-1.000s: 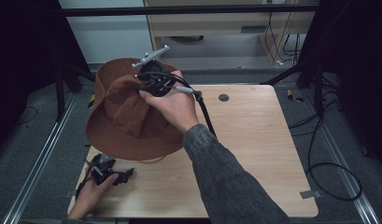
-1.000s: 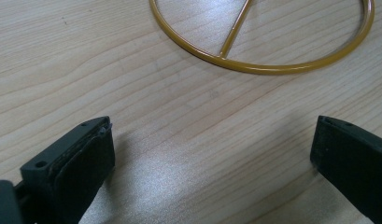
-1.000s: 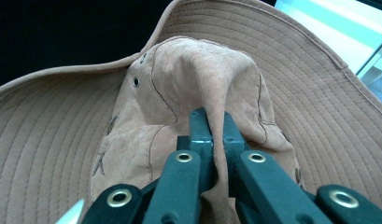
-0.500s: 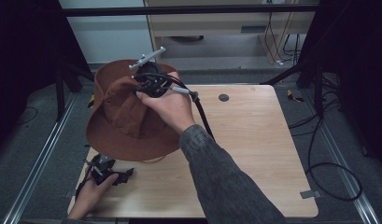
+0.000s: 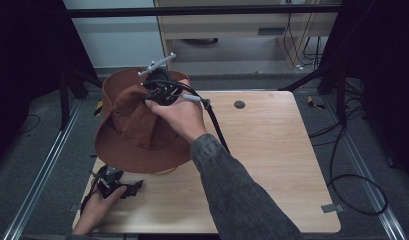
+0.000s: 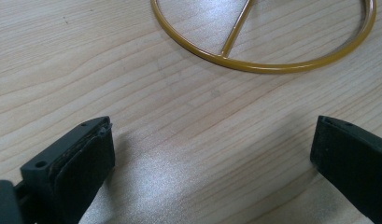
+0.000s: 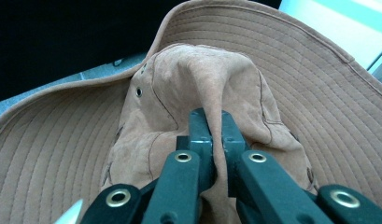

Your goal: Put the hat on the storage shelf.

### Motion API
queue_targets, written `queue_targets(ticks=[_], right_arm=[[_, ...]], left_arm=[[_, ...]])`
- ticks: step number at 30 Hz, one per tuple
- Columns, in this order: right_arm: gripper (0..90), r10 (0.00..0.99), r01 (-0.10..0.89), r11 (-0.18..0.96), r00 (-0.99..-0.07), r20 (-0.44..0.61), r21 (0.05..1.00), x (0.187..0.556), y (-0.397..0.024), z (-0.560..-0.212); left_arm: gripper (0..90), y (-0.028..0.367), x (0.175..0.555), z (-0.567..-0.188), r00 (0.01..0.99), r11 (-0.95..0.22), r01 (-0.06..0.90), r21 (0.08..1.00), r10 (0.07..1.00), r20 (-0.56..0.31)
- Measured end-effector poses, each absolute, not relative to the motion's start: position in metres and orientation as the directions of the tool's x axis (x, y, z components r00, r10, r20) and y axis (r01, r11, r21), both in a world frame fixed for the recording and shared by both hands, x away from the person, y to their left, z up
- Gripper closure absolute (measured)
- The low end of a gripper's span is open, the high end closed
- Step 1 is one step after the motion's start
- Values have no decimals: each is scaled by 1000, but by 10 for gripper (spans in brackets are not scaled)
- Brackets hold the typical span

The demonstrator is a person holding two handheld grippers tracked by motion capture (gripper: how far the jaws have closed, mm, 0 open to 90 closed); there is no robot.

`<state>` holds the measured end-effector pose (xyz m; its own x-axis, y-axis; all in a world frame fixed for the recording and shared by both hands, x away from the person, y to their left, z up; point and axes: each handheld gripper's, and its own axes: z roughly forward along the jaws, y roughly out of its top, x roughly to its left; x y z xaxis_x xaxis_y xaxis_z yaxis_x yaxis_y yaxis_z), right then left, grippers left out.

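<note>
We hold the right hand-held gripper point(image 7: 215, 122) clamped on the hat point(image 7: 291, 79) crown; our left hand-held gripper point(image 6: 212, 154) stands wide open, empty, above the bench point(image 6: 132, 93)

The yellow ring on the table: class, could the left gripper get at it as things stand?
Probably yes. The left gripper has its jaws wide open over bare table, and the ring lies just ahead with nothing between. In the high view the hat, pinched by the right gripper, hangs above it.

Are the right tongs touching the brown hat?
Touching. In the right gripper view the right tongs are shut on a fold of the brown hat crown.
</note>
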<state>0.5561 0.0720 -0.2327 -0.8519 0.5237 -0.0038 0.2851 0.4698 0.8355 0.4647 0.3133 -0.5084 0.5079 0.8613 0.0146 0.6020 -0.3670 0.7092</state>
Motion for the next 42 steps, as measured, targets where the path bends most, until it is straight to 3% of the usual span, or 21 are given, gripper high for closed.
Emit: queue_targets(ticks=[25,35,42], right_arm=[[860,516,299,471,-857,16,830,561,80,-243],[768,530,311,453,-847,28,836,565,78,-243],[652,539,318,453,-842,28,833,566,77,-244]], left_arm=[[0,314,465,-508,509,-371,599,710,861,21],[0,314,465,-508,510,-372,601,707,860,19],[0,314,465,-508,511,-373,601,707,859,18]])
